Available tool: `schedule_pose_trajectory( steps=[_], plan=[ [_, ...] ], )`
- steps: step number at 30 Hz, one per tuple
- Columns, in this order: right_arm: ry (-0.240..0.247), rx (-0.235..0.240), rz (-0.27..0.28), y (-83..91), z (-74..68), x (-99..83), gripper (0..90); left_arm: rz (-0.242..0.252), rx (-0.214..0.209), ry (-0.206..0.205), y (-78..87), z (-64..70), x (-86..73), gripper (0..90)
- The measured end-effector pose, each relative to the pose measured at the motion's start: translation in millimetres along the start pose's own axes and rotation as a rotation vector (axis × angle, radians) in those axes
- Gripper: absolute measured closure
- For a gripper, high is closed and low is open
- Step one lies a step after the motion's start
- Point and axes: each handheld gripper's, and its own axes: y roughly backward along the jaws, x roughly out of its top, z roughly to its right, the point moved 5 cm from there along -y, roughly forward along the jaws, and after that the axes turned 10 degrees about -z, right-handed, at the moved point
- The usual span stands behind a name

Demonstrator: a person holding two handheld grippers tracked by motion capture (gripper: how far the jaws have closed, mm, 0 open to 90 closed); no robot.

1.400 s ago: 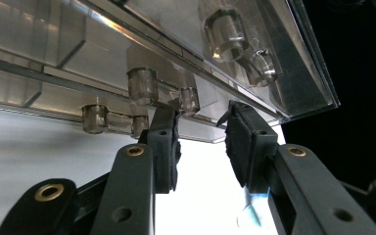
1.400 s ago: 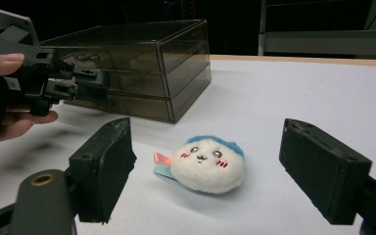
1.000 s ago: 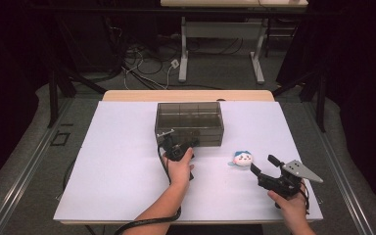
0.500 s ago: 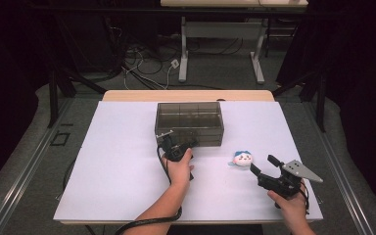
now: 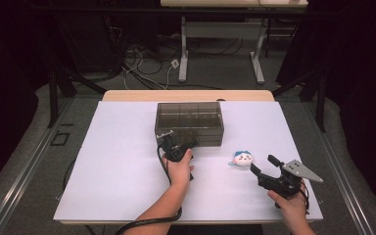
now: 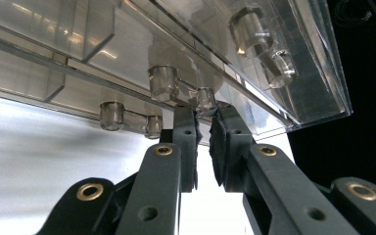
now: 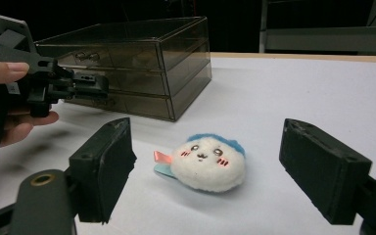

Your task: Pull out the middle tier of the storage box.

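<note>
A smoked clear drawer box point(image 5: 190, 121) stands mid-table. My left gripper point(image 5: 169, 139) is pressed up to its front. In the left gripper view its jaws point(image 6: 204, 113) stand nearly together, with one peg of a clear drawer handle point(image 6: 203, 97) pinched at their tips. A small white plush toy with a blue top point(image 5: 243, 158) lies to the right of the box. My right gripper point(image 5: 262, 164) is just behind it, open. In the right gripper view the toy point(image 7: 206, 164) sits on the table between the wide-apart jaws point(image 7: 205, 147), touching neither.
A white sheet point(image 5: 117, 161) covers the table, with a wooden strip point(image 5: 188, 95) showing at the far edge. Another clear handle point(image 6: 127, 117) sits left of the gripped one. Desk legs and cables stand on the floor beyond.
The left gripper has crept slightly toward the box front. The right gripper and the toy have stayed where they were.
</note>
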Motion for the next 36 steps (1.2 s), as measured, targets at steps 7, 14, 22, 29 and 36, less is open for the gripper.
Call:
schedule_pose_trajectory(
  steps=[7,14,22,29,36],
  plan=[
    [0.001,0.0,0.001,0.0,-0.1,0.1,20.1,0.0,0.002,-0.019,1.1,-1.4,-0.6,81.5],
    [0.002,-0.005,0.0,0.1,-0.1,0.0,20.1,-0.011,-0.007,-0.026,2.7,-0.7,-3.7,81.5],
    [0.002,-0.005,-0.001,0.2,-0.2,0.0,20.1,-0.016,-0.012,-0.029,5.0,-0.1,-8.2,81.5],
    [0.002,-0.003,0.0,0.5,-0.5,0.0,20.1,-0.018,-0.015,-0.039,8.0,-0.8,-12.0,81.5],
    [0.001,-0.006,0.002,0.0,-0.5,-0.1,20.1,-0.024,-0.026,-0.043,11.2,-1.6,-15.7,81.6]
  ],
)
